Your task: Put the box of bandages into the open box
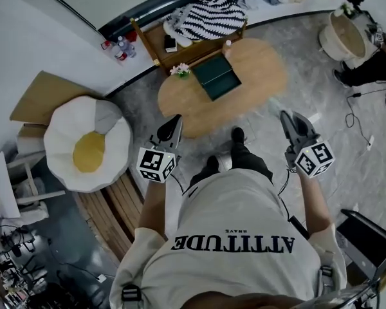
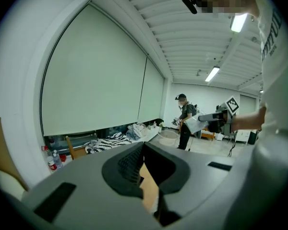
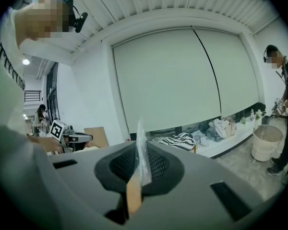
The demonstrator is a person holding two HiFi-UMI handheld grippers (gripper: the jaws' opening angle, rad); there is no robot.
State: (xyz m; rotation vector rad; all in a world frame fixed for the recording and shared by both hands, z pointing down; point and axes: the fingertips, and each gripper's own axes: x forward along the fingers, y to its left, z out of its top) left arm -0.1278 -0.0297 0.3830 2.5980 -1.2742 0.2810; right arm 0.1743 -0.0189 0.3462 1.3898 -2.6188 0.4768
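— Fingers [image 2: 128, 163] of the left gripper [image 1: 177, 120]: wide or narrow?

— Narrow. In the left gripper view the two dark pads meet at the tip. The right gripper [image 1: 285, 116] is the same, with its jaws pressed together. A pale sliver [image 3: 140, 150] runs along the seam, and I cannot tell what it is.

— And the box of bandages?

— I cannot pick it out in any view.

— The open box, then?

— The open box [image 1: 217, 77] is dark green and lies on the oval wooden table [image 1: 257, 76], at twelve o'clock from the person holding the grippers. Both grippers are well apart from it. In the head view the left one is at seven o'clock of the table and the right one at five o'clock. Each points toward the table.

— What stands round the box?

— A small pot of flowers [image 1: 180, 70] is on the table at nine o'clock of the box, near the rim. At eleven o'clock, past the table's edge, is a wooden bench [image 1: 186, 51] with a black-and-white striped cloth [image 1: 212, 17] heaped on it.

— Farther out?

— Some bottles [image 1: 119, 49] stand by the wall at ten o'clock. An egg-shaped cushion [image 1: 87, 143], white with a yellow middle, lies at eight o'clock of the table. A pale round basket [image 1: 344, 37] stands at two o'clock, and another person [image 1: 373, 69] is just beside it at the picture's edge. The holder's dark shoes [image 1: 237, 134] are at six o'clock, just beside the table's rim.
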